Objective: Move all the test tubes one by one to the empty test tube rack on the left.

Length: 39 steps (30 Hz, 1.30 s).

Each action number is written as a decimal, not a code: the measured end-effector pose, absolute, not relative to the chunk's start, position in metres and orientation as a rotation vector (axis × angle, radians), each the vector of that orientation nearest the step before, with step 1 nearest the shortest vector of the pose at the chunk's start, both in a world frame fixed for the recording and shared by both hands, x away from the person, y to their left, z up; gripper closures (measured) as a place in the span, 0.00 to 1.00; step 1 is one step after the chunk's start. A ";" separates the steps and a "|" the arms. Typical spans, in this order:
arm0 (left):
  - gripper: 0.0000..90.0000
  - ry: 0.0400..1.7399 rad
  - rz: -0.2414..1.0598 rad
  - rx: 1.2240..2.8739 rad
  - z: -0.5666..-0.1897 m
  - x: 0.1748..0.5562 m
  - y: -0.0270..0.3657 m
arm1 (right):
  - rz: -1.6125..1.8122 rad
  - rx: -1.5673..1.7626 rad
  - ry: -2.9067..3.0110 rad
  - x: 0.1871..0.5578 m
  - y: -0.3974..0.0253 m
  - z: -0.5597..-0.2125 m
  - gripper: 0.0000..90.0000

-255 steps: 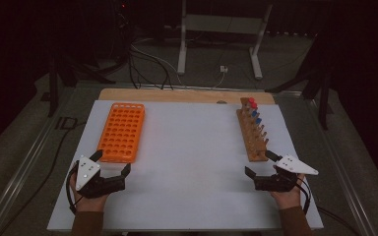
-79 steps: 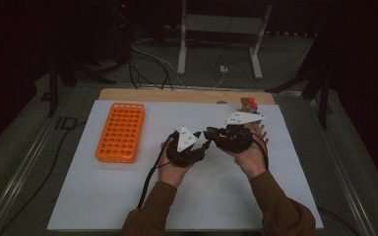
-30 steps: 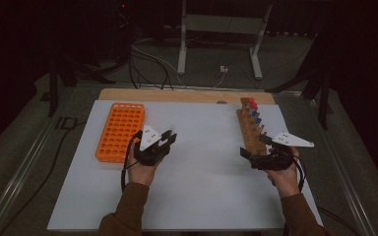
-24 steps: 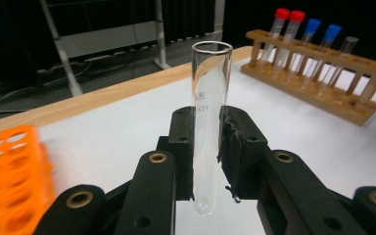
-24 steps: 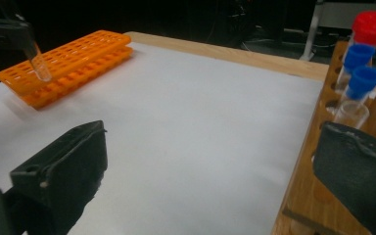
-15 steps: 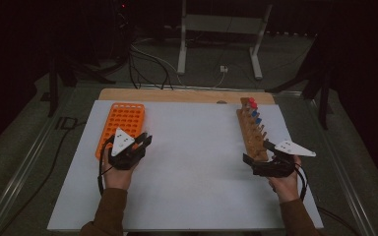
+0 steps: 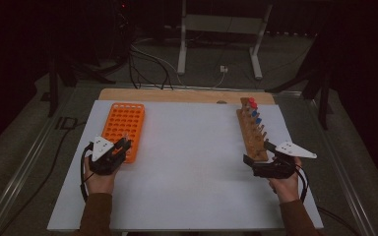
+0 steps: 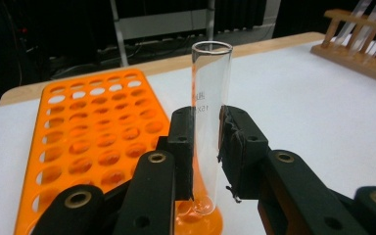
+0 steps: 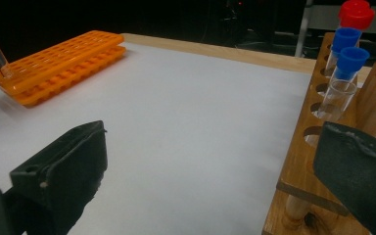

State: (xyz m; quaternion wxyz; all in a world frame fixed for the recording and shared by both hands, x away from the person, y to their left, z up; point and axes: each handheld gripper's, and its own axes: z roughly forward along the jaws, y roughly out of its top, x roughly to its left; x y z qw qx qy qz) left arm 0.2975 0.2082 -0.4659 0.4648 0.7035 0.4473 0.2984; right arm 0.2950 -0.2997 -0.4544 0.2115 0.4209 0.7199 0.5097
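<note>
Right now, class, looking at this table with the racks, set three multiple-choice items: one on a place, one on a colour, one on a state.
1. Where is the clear glass test tube?
A. lying on the white table top
B. over the near end of the orange plastic rack
C. in the wooden rack

2. What colour is the cap at the wooden rack's far end?
A. red
B. green
C. yellow

3. How does the right hand-held gripper stand?
A. shut on a tube
B. shut on a cap
C. open, holding nothing

Key: 1 B, the left hand-held gripper holds it upright there; 2 A, red above two blue caps; 3 C, its jaws stand wide apart.
</note>
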 end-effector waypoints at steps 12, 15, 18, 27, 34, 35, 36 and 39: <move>0.84 1.156 0.715 1.825 -0.485 0.304 0.209 | 1.421 1.163 2.009 0.294 -0.300 -0.455 0.00; 0.85 1.165 0.702 1.862 -0.489 0.305 0.208 | 1.420 1.159 2.012 0.294 -0.300 -0.455 0.00; 0.85 1.172 0.686 1.868 -0.489 0.306 0.209 | 1.421 1.158 2.014 0.294 -0.299 -0.455 0.00; 0.85 1.188 0.675 1.915 -0.494 0.307 0.207 | 1.418 1.154 2.023 0.294 -0.297 -0.455 0.00; 0.73 1.214 0.658 1.859 -0.494 0.305 0.211 | 1.414 1.152 2.022 0.294 -0.297 -0.454 0.00; 0.67 1.211 0.657 1.847 -0.493 0.304 0.213 | 1.412 1.153 2.021 0.295 -0.297 -0.453 0.00; 0.63 1.211 0.654 1.827 -0.492 0.304 0.214 | 1.410 1.151 2.019 0.295 -0.297 -0.453 0.00; 0.56 1.213 0.650 1.756 -0.488 0.301 0.216 | 1.401 1.148 2.017 0.297 -0.298 -0.451 0.00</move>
